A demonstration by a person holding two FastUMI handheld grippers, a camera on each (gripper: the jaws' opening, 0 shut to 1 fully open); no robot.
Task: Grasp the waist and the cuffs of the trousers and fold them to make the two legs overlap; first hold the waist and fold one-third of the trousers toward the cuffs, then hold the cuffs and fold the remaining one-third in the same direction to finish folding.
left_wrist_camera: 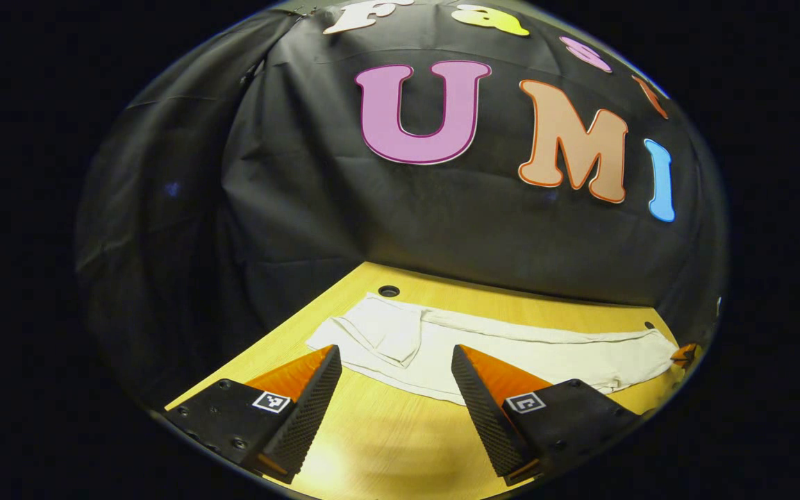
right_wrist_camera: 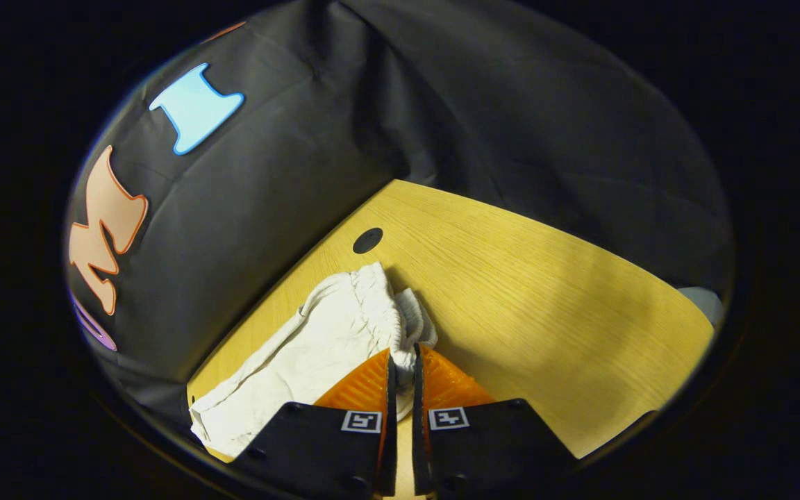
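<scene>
While the white trousers (left_wrist_camera: 511, 347) lie lengthwise on the wooden surface (right_wrist_camera: 546, 292), legs seemingly overlapped, my right claw (right_wrist_camera: 402, 378) pinches the gathered waist (right_wrist_camera: 400, 312) and my left claw (left_wrist_camera: 396, 378) hangs wide open, empty, so both thirds remain unfolded.

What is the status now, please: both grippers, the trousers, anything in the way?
Left gripper open, above table. Right gripper shut on trousers at gathered end. Nothing in the way.
</scene>
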